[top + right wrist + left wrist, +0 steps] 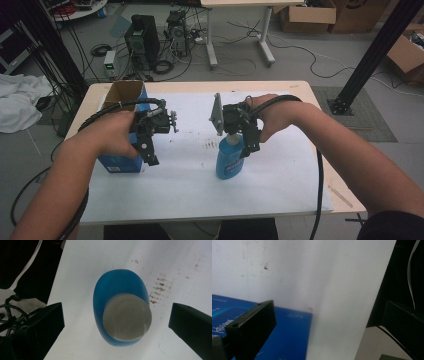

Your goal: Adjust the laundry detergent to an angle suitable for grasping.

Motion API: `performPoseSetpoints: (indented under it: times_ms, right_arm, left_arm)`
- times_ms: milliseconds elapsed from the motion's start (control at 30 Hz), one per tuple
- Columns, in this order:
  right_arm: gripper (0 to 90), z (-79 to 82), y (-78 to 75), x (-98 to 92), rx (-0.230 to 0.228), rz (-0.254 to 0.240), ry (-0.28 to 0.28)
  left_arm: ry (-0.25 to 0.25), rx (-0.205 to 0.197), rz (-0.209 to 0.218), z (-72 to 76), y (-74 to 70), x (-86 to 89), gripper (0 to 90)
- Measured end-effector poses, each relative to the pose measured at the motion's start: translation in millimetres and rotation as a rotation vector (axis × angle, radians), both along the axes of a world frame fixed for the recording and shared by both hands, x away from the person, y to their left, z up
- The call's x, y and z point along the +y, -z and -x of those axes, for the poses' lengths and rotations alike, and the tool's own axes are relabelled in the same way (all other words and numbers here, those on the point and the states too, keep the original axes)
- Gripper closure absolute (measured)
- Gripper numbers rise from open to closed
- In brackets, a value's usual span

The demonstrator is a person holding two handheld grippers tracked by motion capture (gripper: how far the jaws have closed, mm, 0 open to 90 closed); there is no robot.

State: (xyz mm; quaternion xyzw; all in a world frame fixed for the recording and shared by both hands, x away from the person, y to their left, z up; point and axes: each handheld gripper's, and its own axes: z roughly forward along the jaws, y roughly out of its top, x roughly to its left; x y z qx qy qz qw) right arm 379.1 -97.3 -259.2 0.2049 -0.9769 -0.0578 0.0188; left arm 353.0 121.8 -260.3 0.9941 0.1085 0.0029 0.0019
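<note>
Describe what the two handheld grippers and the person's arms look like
Both are black, boxy tools with two flat black jaws each. The left gripper trails a thick ribbed black cable back along the forearm. The right gripper carries a grey three-cornered plate on top, and its black cable loops down off the table edge. Forearms are bare; a dark sleeve shows at the right upper arm.

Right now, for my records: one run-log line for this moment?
right gripper: open, above blue plastic bottle | left gripper: open, by blue cardboard box

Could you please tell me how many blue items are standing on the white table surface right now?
2: a blue box at the left, beside the left tongs, and a blue bottle near the middle, under the open right tongs.
</note>
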Motion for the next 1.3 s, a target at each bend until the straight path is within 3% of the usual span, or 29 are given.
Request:
performPoseSetpoints:
  times_ms: [367,1300]
  right_arm:
    - [0.1,1.0,20.6,-1.5,0.013,-0.002,-0.035]
    - [2.2,-2.6,40.5,0.3,0.009,0.009,-0.040]
  left_arm:
    - [-0.005,0.005,0.009,-1.7,1.3,-3.1,0.1]
    - [-0.016,0.018,0.014,-4.9,9.9,0.0,0.0]
